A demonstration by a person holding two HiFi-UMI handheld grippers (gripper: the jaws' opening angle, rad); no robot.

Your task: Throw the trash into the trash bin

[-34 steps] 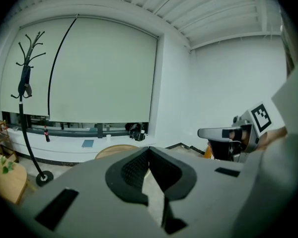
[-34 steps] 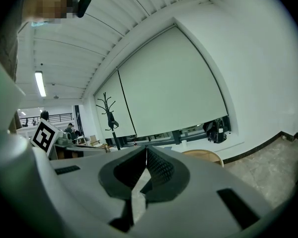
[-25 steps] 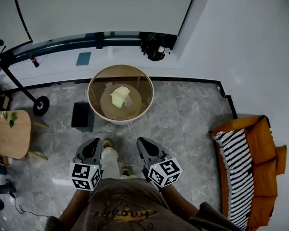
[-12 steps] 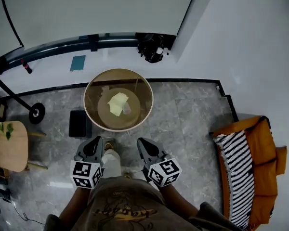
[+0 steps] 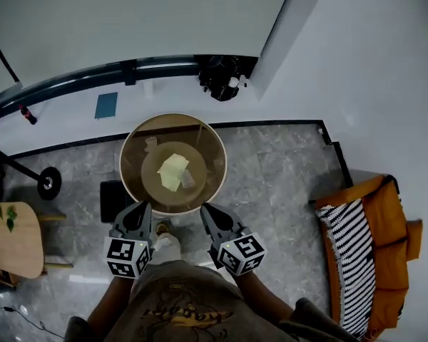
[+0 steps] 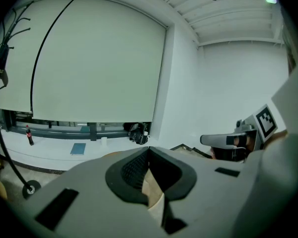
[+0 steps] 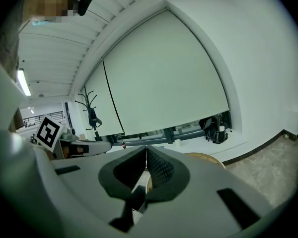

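Note:
In the head view a round wood-rimmed table point(image 5: 128, 144) with a see-through top stands on the stone floor just ahead of me. A crumpled yellow paper point(image 5: 172, 169) lies on it, with a small clear scrap point(image 5: 189, 179) beside it. A black box-shaped bin point(image 5: 113, 198) sits on the floor at the table's left. My left gripper point(image 5: 138, 211) and right gripper point(image 5: 208, 211) are held side by side at the table's near rim, both shut with nothing between the jaws. The left gripper view shows its jaws point(image 6: 149, 150) pressed together; the right gripper view shows the same point(image 7: 146, 150).
An orange sofa point(image 5: 385, 212) with a striped cushion point(image 5: 351, 251) stands at the right. A wooden table point(image 5: 11, 241) is at the left, a stand's wheel point(image 5: 48, 182) beyond it. On the white ledge lie a blue book point(image 5: 105, 105), a bottle point(image 5: 27, 114) and black gear point(image 5: 217, 77).
I have stepped forward: the round table now lies right at the gripper tips, and the black bin has slid back beside my left gripper. Both grippers stay shut.

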